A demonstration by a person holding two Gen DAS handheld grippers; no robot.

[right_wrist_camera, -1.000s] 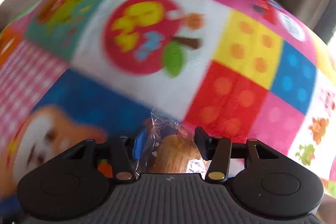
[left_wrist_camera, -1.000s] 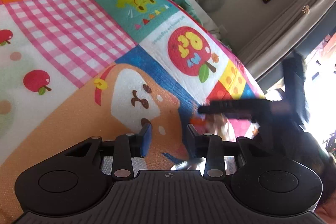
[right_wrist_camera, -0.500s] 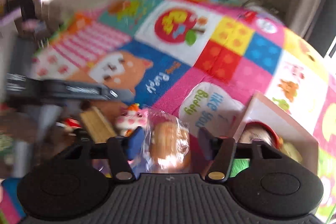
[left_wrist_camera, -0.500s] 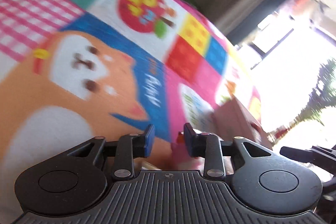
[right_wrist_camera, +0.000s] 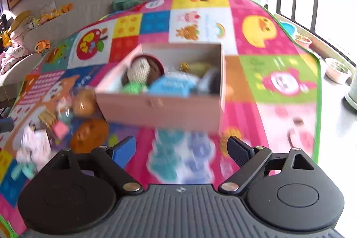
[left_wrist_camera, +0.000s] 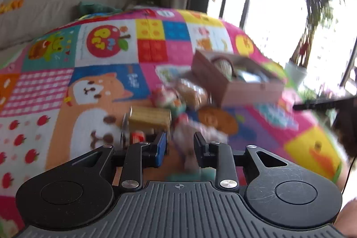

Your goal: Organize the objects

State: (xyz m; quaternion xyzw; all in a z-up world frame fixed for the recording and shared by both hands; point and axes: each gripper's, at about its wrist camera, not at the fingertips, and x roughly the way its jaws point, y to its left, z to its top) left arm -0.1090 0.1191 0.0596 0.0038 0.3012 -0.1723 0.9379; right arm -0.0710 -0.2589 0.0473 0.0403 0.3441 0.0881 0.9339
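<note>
A brown cardboard box [right_wrist_camera: 156, 108] stands on the colourful play mat [right_wrist_camera: 263, 73], holding a knitted doll, a blue packet and other items. It also shows in the left wrist view [left_wrist_camera: 250, 90]. My right gripper [right_wrist_camera: 180, 148] is open wide and empty, above the mat in front of the box. Left of the box lies a blurred pile: a wrapped bun [right_wrist_camera: 83, 102], an orange round pastry [right_wrist_camera: 91, 135] and a wafer block [left_wrist_camera: 149, 118]. My left gripper [left_wrist_camera: 179, 147] hovers over this pile with its jaws partly apart; a blurred pale item [left_wrist_camera: 189, 137] shows between them.
A sofa with plush toys [right_wrist_camera: 42, 46] runs along the far wall. Windows and plant pots [right_wrist_camera: 337, 69] are on the right, beyond the mat's green edge. The right gripper's black finger [left_wrist_camera: 323, 104] shows at the right of the left wrist view.
The right gripper has opened and the wrapped bun it held is gone from its jaws; it now faces the box. The left gripper swung round toward the pile and the box.
</note>
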